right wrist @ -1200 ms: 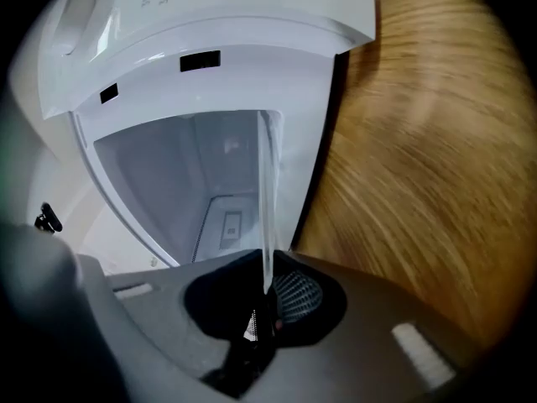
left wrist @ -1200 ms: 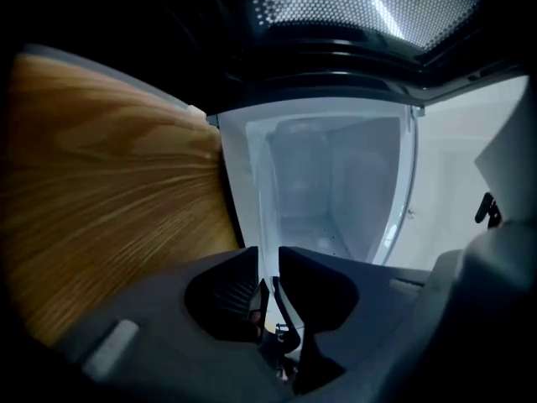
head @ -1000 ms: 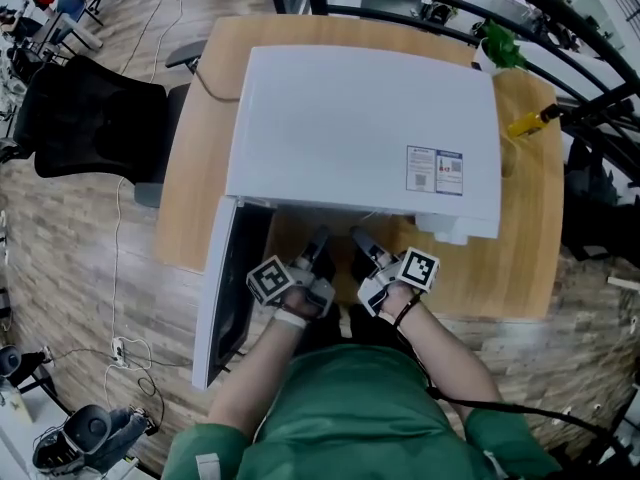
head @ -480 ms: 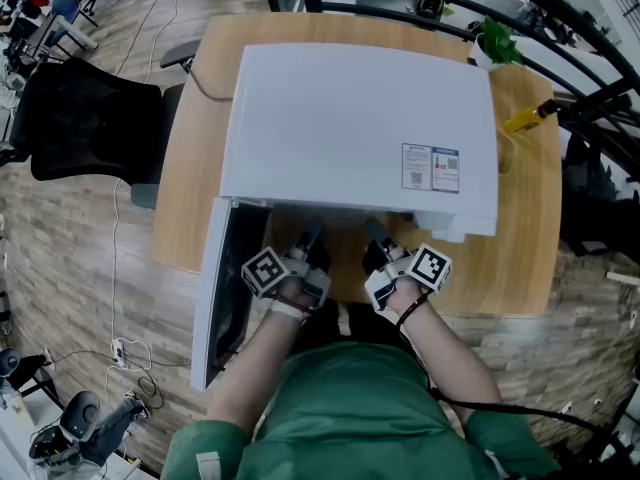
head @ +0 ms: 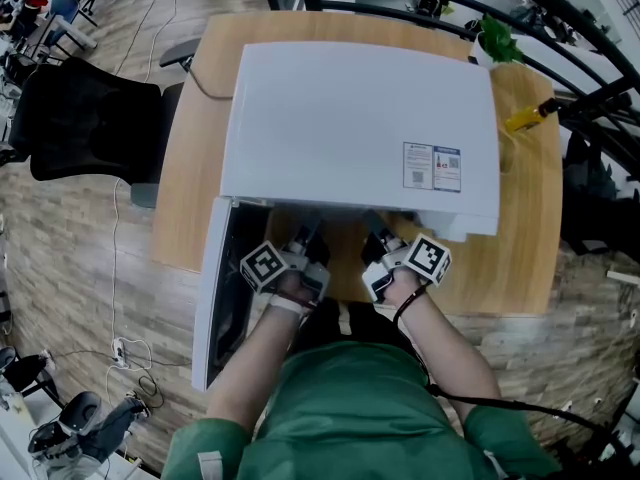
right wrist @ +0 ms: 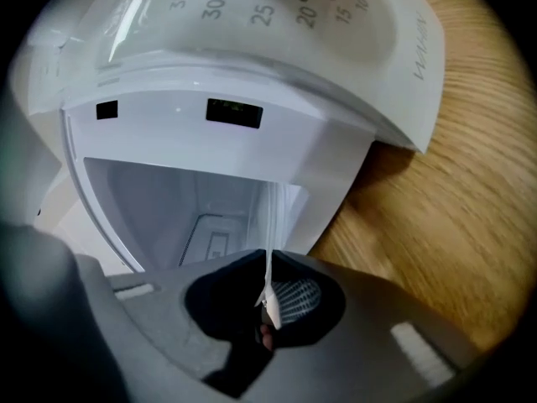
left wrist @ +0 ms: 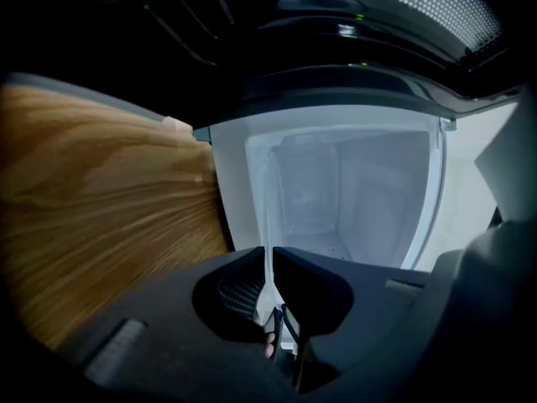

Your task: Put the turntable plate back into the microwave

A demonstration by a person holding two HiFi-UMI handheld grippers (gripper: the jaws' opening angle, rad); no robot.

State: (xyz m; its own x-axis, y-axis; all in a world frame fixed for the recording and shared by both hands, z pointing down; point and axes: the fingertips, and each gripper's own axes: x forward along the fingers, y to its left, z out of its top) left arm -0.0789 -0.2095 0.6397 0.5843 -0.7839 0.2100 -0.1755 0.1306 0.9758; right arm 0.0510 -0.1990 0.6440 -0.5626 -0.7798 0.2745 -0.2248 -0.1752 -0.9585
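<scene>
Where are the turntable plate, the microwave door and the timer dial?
turntable plate (left wrist: 268, 221): left gripper view, its thin clear edge.
microwave door (head: 208, 308): head view, its white top edge.
timer dial (right wrist: 243, 7): right gripper view, its numbered ring.

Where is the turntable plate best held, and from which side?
Probably by its thin rim, one gripper at each side, coming edge-on from the front of the open microwave. The turntable plate is flat and thin, so only the rim fits between jaws. The left gripper is shut on it; the right gripper has just been closing its jaws on it.
</scene>
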